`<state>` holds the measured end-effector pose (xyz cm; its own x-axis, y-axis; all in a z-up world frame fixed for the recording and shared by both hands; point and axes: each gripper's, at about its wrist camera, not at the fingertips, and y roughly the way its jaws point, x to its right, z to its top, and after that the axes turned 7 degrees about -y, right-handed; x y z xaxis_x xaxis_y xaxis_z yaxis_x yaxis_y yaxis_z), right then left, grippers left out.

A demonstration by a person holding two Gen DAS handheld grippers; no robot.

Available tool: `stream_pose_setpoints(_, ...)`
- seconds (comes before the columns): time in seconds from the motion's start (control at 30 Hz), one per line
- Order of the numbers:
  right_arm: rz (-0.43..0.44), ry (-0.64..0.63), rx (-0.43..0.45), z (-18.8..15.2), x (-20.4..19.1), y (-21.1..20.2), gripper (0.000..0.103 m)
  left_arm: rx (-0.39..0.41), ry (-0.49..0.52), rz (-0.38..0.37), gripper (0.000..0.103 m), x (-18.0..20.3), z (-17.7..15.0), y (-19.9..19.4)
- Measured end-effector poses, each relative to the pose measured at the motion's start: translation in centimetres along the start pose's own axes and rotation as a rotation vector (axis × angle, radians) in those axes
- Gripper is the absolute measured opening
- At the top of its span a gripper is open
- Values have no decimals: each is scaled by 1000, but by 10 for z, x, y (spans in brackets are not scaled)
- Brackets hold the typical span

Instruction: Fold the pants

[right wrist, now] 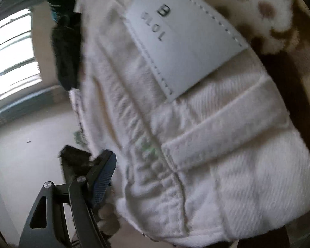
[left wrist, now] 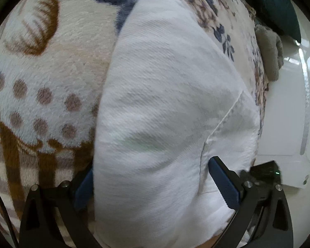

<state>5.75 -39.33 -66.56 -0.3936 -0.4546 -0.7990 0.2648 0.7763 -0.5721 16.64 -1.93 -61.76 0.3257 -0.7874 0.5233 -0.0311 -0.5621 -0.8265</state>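
The white pants point(left wrist: 165, 103) lie folded lengthwise on a patterned fleece blanket point(left wrist: 51, 72). My left gripper point(left wrist: 150, 177) straddles the near end of the fabric, its blue-padded fingers point(left wrist: 223, 184) wide apart on either side of the cloth. In the right wrist view the waistband of the pants point(right wrist: 196, 144) fills the frame, with a grey label point(right wrist: 181, 41) and a belt loop. Only one finger point(right wrist: 103, 177) of my right gripper shows, at the left of the waistband; the other finger is hidden behind the cloth.
The blanket's edge drops off at the right to a white floor point(left wrist: 283, 113). A grey plush item point(left wrist: 268, 49) and a dark green cushion point(left wrist: 279, 6) lie at the far right. A window point(right wrist: 12, 55) and a dark furry object point(right wrist: 66, 51) show in the right wrist view.
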Motion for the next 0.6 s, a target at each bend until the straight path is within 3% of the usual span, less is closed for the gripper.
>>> stream_pose_setpoints(0.07,34,17,34,-6,2,-6,72,6,15,34,102,4,-3,2)
stream_pose_setpoints(0.2,-37,8,1,-11,7,13,71,2,29,76,103,11,-4,5)
stream_pose_setpoints(0.6,-52,13,-50,5,14,22,73,33,53,65,94,11,-9,0)
